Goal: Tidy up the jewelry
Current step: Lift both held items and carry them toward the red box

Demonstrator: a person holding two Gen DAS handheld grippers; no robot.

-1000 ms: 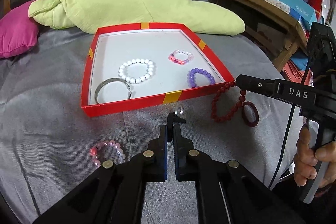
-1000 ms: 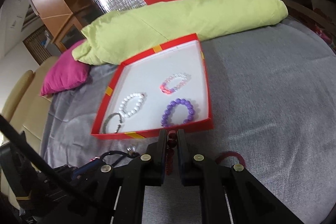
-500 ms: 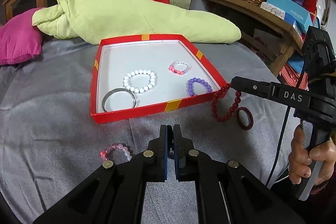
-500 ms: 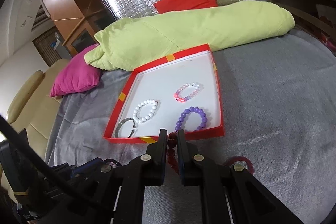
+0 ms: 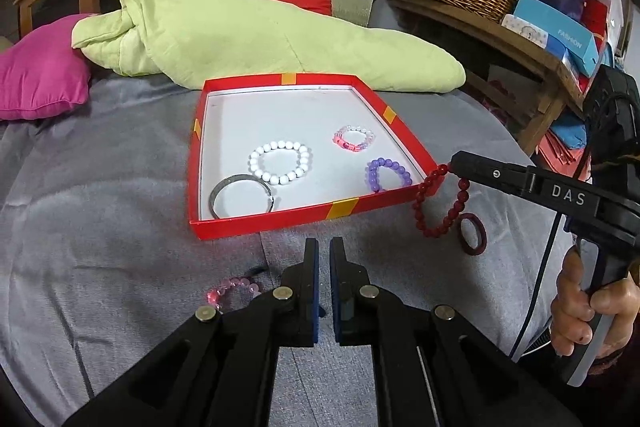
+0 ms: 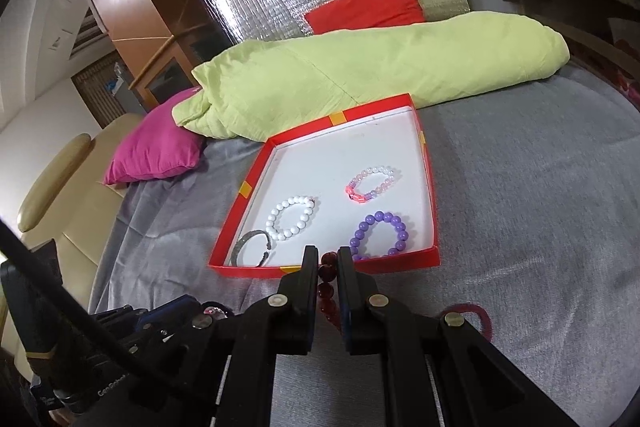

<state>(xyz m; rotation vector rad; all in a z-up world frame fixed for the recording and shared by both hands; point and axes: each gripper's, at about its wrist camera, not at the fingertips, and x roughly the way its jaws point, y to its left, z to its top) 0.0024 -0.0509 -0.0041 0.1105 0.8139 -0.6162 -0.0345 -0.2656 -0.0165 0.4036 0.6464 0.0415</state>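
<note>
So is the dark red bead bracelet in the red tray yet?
Not yet. The dark red bead bracelet hangs from the right gripper outside the red tray.

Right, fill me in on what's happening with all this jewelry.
A person is sorting bracelets into a red tray on a grey bedcover. The right tool is shut on a dark red bead bracelet, which hangs just outside the tray's near right corner. The left tool is shut and holds nothing. Four pieces already lie in the tray; a pink bead bracelet and a dark red ring remain on the cover.
</note>
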